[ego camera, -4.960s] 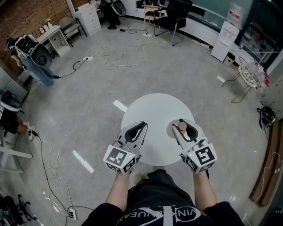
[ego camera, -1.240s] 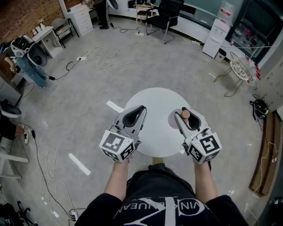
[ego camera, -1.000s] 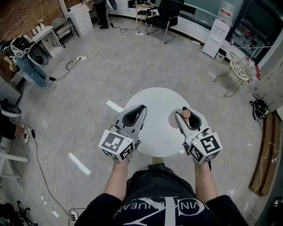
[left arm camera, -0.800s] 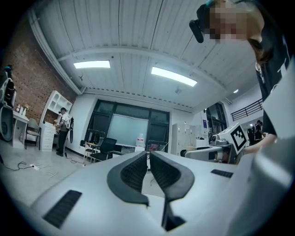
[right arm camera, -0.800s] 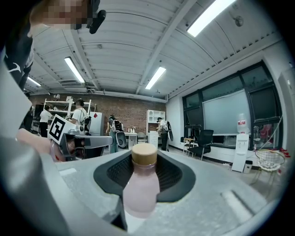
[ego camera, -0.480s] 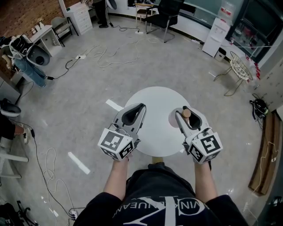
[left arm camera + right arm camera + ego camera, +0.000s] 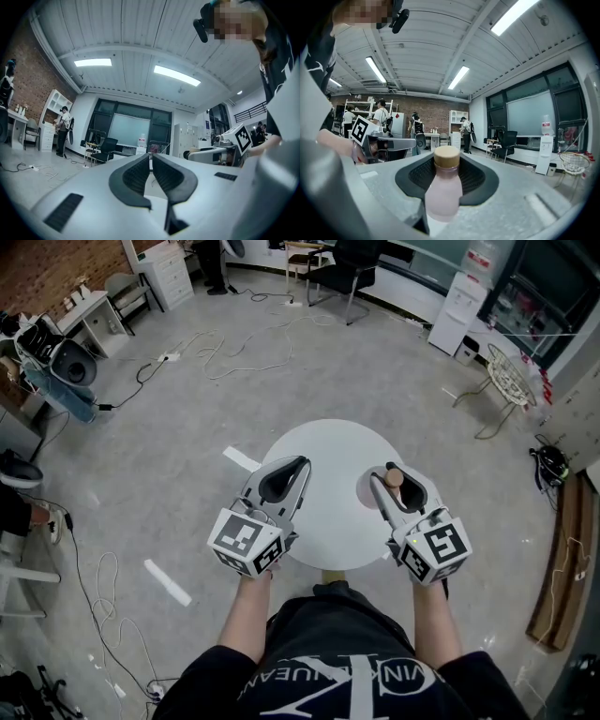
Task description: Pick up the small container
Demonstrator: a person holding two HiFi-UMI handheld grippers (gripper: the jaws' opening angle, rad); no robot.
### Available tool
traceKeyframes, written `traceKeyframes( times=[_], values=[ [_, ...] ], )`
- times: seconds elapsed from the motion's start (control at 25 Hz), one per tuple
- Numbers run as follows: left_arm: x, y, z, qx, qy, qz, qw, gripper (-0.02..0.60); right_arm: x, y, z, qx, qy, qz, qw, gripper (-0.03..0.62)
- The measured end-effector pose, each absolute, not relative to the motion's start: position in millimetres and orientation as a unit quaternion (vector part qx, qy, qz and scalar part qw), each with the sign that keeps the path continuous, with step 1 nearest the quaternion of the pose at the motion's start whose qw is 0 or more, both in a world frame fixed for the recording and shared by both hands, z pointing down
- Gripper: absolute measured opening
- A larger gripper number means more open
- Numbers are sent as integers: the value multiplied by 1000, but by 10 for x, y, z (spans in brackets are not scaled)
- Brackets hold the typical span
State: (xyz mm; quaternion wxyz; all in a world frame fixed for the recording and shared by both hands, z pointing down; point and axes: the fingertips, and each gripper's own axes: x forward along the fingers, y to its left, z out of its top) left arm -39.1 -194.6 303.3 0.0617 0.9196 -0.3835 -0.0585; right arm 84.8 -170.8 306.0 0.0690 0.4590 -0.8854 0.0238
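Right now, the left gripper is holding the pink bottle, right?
No. The right gripper holds the pink bottle, as the right gripper view shows; the left gripper is shut on nothing.

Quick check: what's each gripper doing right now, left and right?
Left gripper: closed, nothing between its jaws.
Right gripper: closed on the small container, a pink bottle with a tan cap.

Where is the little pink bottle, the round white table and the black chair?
pink bottle [image 7: 443,190], right gripper view, on its pink body.
round white table [image 7: 328,460], head view, on its bare top.
black chair [image 7: 347,268], head view, on its dark middle.
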Motion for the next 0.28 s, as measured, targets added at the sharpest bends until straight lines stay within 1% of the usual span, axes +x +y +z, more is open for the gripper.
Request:
traceKeyframes(
  times=[0.28],
  values=[
    [-275,-1993,3104,920,-382,-55,72,26,915,-1741,3104,448,-890,11,80,135]
  ],
)
